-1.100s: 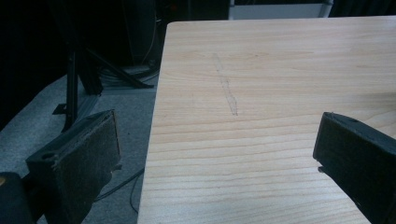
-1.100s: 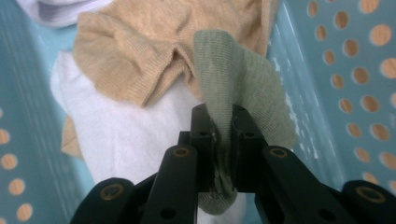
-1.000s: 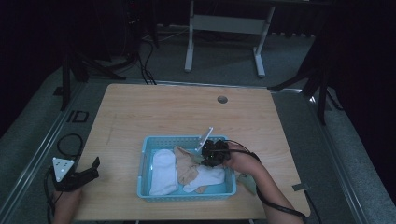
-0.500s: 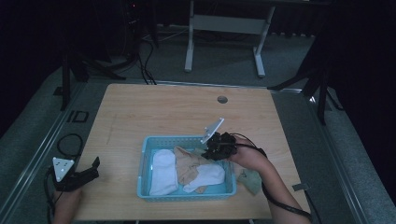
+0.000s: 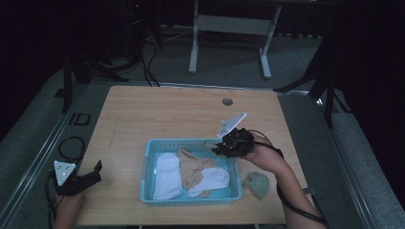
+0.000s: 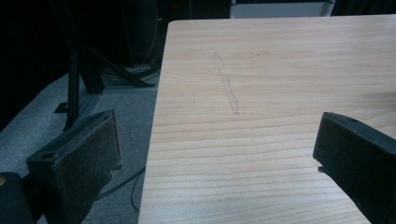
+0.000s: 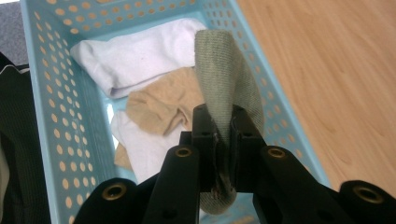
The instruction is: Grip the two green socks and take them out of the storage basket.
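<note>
Two grippers are in play, and they stand very differently. On the person's right, the right gripper point(image 7: 220, 122) has its jaws pressed together on a fold of a green sock point(image 7: 227, 84), which loops up and forward from the pinch; it hangs just over the near-right corner of the blue basket point(image 5: 148, 168), probably so the sock can go in with the others. Below and ahead of those jaws, inside the basket, lie a white sock point(image 7: 135, 53) at the far end, a tan sock point(image 7: 159, 105) in the middle and another white sock point(image 7: 144, 144) closest to the gripper, partly under the tan one. In the high view a second green sock point(image 5: 257, 183) lies on the table point(image 5: 157, 114) behind the right gripper and outside the basket, close to the forearm; it looks like the mate waiting its turn. Well off to the other side, the left gripper point(image 5: 88, 177) rests low by the table's edge with its jaws spread wide and nothing between them, seemingly parked, since bare wood and the floor beyond are all that lie ahead of it.
</note>
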Demonstrator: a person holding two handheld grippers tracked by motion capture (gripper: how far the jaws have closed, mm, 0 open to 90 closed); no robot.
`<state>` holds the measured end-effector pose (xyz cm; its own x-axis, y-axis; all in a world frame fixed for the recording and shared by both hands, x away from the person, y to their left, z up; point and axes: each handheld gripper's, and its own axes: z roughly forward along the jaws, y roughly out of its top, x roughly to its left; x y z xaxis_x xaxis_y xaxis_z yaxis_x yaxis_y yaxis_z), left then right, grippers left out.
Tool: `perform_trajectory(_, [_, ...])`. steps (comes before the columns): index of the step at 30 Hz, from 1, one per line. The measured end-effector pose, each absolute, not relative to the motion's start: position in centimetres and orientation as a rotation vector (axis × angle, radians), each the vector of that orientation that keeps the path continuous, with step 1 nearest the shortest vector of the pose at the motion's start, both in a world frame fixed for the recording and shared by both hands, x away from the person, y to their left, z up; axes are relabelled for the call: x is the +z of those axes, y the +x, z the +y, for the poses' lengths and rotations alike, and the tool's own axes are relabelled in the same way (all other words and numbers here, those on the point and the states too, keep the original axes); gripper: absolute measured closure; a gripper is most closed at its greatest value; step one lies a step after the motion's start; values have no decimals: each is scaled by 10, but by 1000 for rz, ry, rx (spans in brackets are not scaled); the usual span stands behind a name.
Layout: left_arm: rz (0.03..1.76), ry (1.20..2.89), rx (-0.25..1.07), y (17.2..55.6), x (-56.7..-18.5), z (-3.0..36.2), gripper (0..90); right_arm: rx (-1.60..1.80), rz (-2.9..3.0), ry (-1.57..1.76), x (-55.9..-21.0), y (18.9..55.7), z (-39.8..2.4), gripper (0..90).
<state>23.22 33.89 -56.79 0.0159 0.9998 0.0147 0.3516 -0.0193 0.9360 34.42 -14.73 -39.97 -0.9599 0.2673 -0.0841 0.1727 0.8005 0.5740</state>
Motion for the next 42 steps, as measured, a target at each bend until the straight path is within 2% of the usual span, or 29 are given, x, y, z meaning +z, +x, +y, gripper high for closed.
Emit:
perform_trajectory(11, [1452,1490,1022,232,-568,339,3,911,2738,447,-383,347,-185,827])
perform_trajectory(22, [1453,1490,1023,232,-568,339,3,912,2663,588,-384,350,-231,827])
perform_trajectory(31, [1454,1491,1021,232,-568,339,3,919,2626,718,-402,355,-263,826])
perform_trajectory(42, [1455,1490,1021,232,-568,339,3,864,2623,852,-447,368,-283,826])
